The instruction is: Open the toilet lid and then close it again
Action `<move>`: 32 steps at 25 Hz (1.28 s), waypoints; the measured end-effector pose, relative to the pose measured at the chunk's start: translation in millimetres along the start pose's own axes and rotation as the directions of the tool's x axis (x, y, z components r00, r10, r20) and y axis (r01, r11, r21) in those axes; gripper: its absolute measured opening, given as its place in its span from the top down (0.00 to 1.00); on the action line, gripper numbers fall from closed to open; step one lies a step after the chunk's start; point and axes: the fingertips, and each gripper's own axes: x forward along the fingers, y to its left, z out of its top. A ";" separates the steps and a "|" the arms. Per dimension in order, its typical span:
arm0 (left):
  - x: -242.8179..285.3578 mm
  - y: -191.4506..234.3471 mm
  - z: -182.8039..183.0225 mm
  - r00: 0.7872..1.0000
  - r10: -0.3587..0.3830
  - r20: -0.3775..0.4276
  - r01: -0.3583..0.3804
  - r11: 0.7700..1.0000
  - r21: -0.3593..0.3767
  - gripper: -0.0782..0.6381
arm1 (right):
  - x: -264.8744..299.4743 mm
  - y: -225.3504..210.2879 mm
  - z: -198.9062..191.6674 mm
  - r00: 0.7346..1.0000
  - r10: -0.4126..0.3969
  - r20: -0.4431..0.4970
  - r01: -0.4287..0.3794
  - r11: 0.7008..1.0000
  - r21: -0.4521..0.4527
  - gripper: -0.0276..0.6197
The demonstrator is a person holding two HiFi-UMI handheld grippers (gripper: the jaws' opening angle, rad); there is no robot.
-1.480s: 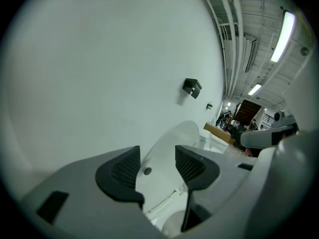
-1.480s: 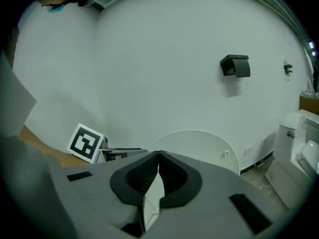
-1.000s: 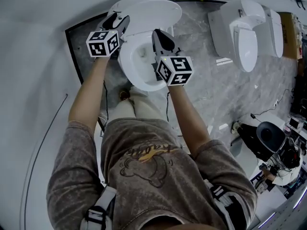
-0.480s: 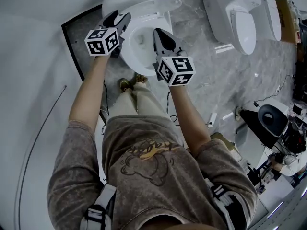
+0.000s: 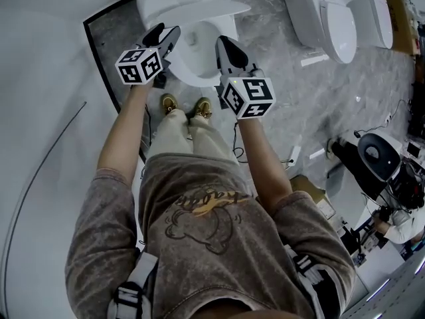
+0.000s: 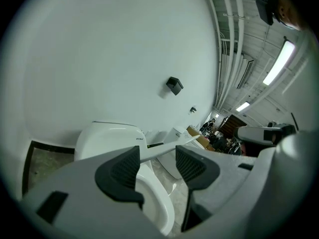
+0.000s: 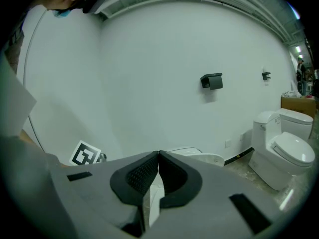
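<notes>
Just ahead of the left gripper [image 6: 157, 163] | white plastic toilet lid [image 6: 167, 146] hangs part-raised, in line with its parted jaws | right gripper [image 7: 158, 169] pinched together, empty | lid likely light, stiff, slick: take its front rim

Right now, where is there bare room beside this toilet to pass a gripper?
Bare marble floor lies between the near toilet and the second toilet. The strip by the dark border is narrow. Crowded: cables and equipment at lower right.
</notes>
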 end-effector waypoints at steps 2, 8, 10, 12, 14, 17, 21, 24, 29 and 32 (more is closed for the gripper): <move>-5.2 -4.8 -15.8 1.000 -0.002 -0.018 0.002 1.000 -0.010 0.58 | -9.2 -2.1 -5.1 1.000 0.002 -0.001 -0.002 1.000 0.004 0.91; -15.4 -15.0 -57.2 0.996 -0.045 -0.077 0.042 0.998 -0.038 0.58 | -29.8 -10.4 -23.3 1.000 -0.003 -0.011 0.003 1.000 0.018 0.91; -19.0 -16.8 -75.3 0.993 -0.053 -0.108 0.048 0.998 -0.049 0.58 | -34.9 -11.7 -31.7 1.000 -0.004 -0.019 0.005 1.000 0.027 0.91; -21.1 -17.6 -90.6 0.991 -0.046 -0.129 0.041 0.998 -0.038 0.58 | -37.2 -12.4 -39.0 1.000 -0.006 -0.026 0.007 0.999 0.034 0.91; -21.6 -17.5 -101.5 0.990 -0.036 -0.139 0.034 0.999 -0.017 0.58 | -36.9 -13.7 -44.5 1.000 -0.006 -0.030 0.007 0.999 0.039 0.91; -20.2 -18.5 -119.5 0.985 -0.029 -0.168 0.030 1.000 0.005 0.58 | -36.5 -19.1 -54.1 0.999 -0.008 -0.036 0.009 0.999 0.049 0.91; -20.2 -21.5 -148.8 0.970 -0.029 -0.241 0.033 0.999 0.010 0.58 | -36.6 -28.2 -71.3 0.998 -0.008 -0.060 0.012 0.998 0.069 0.91; -17.7 -18.5 -169.6 0.956 -0.034 -0.291 0.035 0.999 -0.002 0.58 | -33.5 -37.7 -83.6 0.997 -0.013 -0.077 0.019 0.997 0.073 0.91; -14.1 -12.7 -205.6 0.930 0.019 -0.366 -0.018 1.000 0.006 0.58 | -35.0 -51.5 -97.2 0.995 -0.024 -0.101 0.031 0.997 0.072 0.91; -8.9 -8.9 -230.6 0.912 0.057 -0.405 -0.050 0.998 0.029 0.58 | -36.2 -60.6 -112.8 0.992 -0.032 -0.125 0.044 0.995 0.089 0.91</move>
